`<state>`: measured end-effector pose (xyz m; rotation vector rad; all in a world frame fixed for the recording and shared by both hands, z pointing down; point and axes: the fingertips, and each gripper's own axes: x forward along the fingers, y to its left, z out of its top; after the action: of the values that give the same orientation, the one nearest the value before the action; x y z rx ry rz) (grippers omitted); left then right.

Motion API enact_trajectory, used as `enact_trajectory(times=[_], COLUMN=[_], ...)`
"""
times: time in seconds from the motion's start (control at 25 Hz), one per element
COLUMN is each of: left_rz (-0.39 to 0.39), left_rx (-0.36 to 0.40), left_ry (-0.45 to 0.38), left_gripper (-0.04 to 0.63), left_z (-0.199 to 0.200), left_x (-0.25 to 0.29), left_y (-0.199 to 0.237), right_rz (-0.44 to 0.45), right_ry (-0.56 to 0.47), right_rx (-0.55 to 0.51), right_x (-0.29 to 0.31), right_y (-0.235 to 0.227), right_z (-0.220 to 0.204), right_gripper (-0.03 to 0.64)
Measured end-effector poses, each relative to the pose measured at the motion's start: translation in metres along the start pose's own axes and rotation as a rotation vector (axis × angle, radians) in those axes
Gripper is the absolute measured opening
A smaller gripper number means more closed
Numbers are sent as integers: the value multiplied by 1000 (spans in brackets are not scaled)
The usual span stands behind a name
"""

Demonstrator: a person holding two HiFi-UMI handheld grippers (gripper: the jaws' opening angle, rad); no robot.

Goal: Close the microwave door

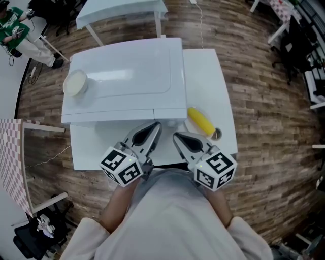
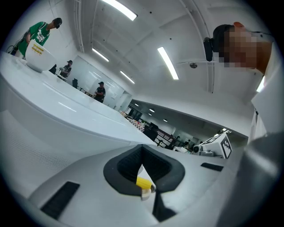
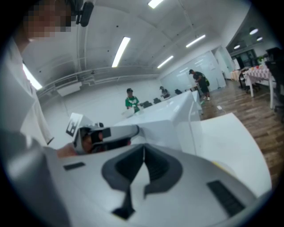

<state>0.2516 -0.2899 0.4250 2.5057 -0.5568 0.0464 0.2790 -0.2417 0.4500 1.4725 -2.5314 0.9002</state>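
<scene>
The white microwave [image 1: 127,76] stands on a white table [image 1: 208,76], seen from above in the head view. Its front edge faces me, and no door sticks out from it. Both grippers hover just in front of that edge, tips pointing at it. My left gripper [image 1: 156,125] is shut with nothing held, its tips close to the microwave's front. My right gripper [image 1: 176,135] is also shut and holds nothing. In the left gripper view the microwave's top [image 2: 66,115] fills the left side beyond the closed jaws. The right gripper view shows the microwave [image 3: 164,119] straight ahead.
A white bowl [image 1: 75,82] sits on the microwave's top at its far left. A yellow corn cob [image 1: 201,121] lies on a small plate to the right of the grippers. Another white table [image 1: 122,12] stands behind, and a person in green [image 1: 12,28] is at the far left.
</scene>
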Motion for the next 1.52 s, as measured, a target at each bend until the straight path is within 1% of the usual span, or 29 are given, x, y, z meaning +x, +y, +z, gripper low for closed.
enact_trajectory(times=[0.24, 0.44, 0.6, 0.88, 1.04, 1.32, 1.52], left_rz=[5, 22, 32, 37, 45, 38, 48], left_rx=[3, 45, 15, 9, -7, -25, -32], left_ry=[11, 11, 8, 8, 5, 16, 16], left_gripper=[17, 17, 17, 17, 17, 17, 17], left_z=[-9, -11, -11, -15, -18, -22, -22], left_x=[-4, -16, -23, -33, -39, -39, -44], left_y=[-7, -11, -12, -17, -20, -29, -30], right_rz=[3, 3, 28, 76, 99, 136, 164], right_ry=[-17, -35, -47, -71, -56, -37, -27], right_rx=[-23, -48, -60, -105, -150, -140, -140], right_x=[-4, -9, -14, -24, -32, -48, -49], right_y=[7, 15, 21, 31, 35, 33, 36], right_z=[2, 3, 5, 18, 20, 21, 23], right_gripper=[23, 23, 23, 23, 23, 23, 23])
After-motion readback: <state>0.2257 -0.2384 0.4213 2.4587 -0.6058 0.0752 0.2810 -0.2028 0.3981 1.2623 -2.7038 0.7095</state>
